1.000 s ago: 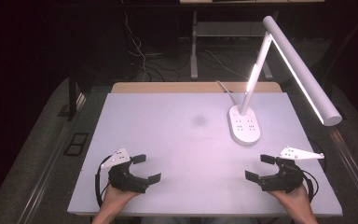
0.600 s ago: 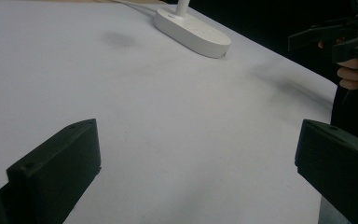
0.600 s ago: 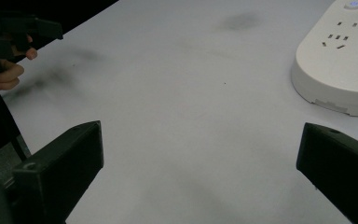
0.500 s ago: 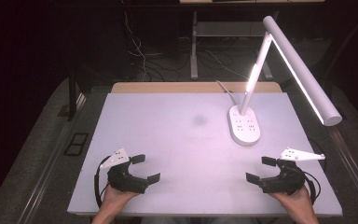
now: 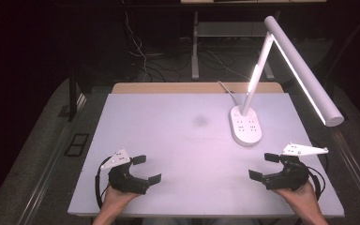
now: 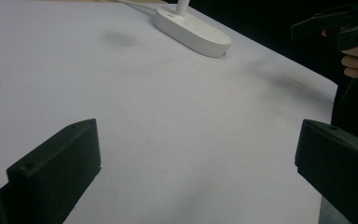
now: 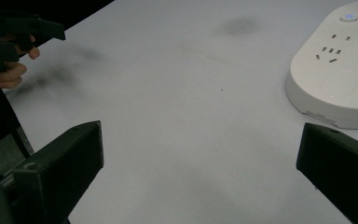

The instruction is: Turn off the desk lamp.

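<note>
My left gripper [image 5: 147,169] rests open near the front left of the white table [image 5: 168,136], held by a hand, with nothing between its jaws. At the front right my right gripper [image 5: 264,166] is also open and holds nothing. In the left gripper view the black jaws stand wide apart over bare table [image 6: 177,121]; the right gripper [image 6: 340,28] shows far off at the top right. In the right gripper view the jaws are likewise wide apart, and the left gripper [image 7: 23,35] appears at the top left.
A white desk lamp stands on an oval base with sockets [image 5: 246,125] [image 6: 191,30] [image 7: 340,79] at the back right; its lit arm [image 5: 304,75] reaches over the right edge. A faint dark smudge [image 5: 200,121] marks the table middle. Cables trail behind the table.
</note>
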A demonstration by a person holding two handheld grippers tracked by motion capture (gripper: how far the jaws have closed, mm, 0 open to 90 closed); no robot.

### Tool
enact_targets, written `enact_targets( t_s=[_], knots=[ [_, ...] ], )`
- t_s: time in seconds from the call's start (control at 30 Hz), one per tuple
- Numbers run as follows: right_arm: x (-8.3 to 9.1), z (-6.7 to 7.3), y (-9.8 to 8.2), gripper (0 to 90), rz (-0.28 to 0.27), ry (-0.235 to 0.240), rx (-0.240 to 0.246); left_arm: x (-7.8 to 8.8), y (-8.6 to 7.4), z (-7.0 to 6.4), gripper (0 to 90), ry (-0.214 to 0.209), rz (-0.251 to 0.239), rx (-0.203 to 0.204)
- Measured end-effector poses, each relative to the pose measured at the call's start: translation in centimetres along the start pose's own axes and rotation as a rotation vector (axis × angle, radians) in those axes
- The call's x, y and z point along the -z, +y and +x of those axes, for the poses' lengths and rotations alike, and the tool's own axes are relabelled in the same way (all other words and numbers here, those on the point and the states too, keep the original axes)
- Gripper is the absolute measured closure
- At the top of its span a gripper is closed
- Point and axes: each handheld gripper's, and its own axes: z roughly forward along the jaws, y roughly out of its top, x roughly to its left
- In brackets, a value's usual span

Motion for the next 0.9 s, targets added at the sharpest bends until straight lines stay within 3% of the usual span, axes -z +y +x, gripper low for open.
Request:
enact_targets(
  t_s=[0.9],
  knots=[
    [-0.4,-1.2,3.6,0.6,0.044,0.007,0.044,-0.1,-0.1,0.0,0.0,0.003,0.003,0.007]
  ],
)
